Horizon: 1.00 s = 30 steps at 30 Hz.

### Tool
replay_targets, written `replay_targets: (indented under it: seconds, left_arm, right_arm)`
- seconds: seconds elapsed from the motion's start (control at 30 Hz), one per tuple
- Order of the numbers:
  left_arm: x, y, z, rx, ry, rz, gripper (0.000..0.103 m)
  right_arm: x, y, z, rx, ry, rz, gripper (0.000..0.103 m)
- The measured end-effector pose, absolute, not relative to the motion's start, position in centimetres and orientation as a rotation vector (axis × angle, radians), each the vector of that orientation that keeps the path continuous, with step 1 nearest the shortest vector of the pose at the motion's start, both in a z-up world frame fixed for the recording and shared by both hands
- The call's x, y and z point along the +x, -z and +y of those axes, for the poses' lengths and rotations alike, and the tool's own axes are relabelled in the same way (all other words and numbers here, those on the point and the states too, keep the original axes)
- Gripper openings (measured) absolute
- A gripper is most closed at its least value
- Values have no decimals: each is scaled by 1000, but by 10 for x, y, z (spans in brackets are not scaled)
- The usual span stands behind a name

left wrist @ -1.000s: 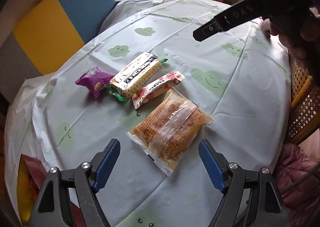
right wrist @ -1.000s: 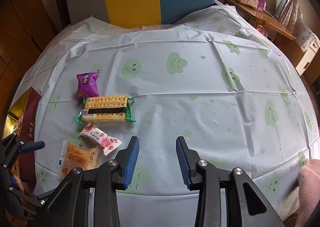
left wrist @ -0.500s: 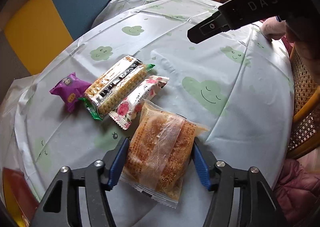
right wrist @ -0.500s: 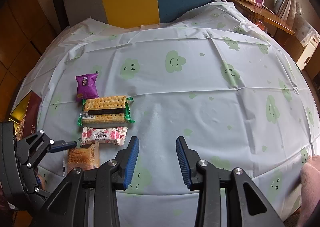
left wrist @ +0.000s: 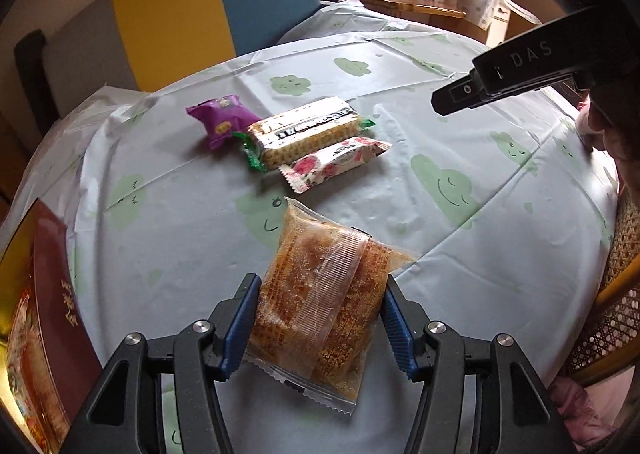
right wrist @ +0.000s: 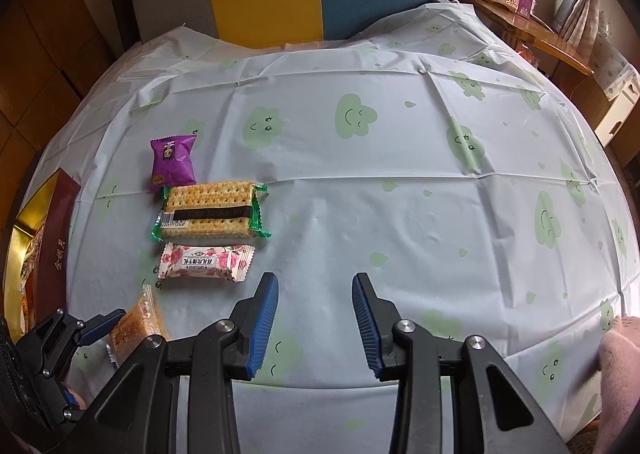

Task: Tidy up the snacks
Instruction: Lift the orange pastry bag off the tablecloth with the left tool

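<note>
Tablecloth [right wrist: 400, 194] with green smiling clouds covers the round table, and at its left edge stands a dark red and gold box [left wrist: 48, 294], probably where the snacks are meant to go. Next in size, the left gripper [left wrist: 320, 318] has its blue pads pressed against both sides of the clear orange pastry packet [left wrist: 320, 294], holding it near the table's front edge, seemingly tilted up off the cloth; the side grip suits a flat, crinkly pack. Beyond it, 3 smaller snacks lie in a close row: the cracker pack [left wrist: 306, 132] with green ends, the pink floral bar [left wrist: 334, 162] just beside it, and the purple pouch [left wrist: 222, 120] at the far end. The right gripper [right wrist: 316, 318] hovers with fingers moderately apart, gripping nothing. Only the right wrist view shows the row squarely from above; only the left wrist view shows both pads meeting the packet and the other tool's black body overhead.
</note>
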<state>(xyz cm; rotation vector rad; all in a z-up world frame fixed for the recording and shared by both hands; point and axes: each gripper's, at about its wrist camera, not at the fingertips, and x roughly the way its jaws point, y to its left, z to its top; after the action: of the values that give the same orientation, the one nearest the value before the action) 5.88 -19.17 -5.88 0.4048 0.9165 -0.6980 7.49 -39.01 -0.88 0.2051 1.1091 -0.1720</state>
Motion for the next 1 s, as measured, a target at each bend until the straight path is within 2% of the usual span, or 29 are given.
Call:
replay_targets:
  seconds: [1.0]
  left_arm:
    - [47, 68, -155, 228, 577, 852, 62]
  right_arm:
    - [97, 24, -354, 181, 26, 1178, 39]
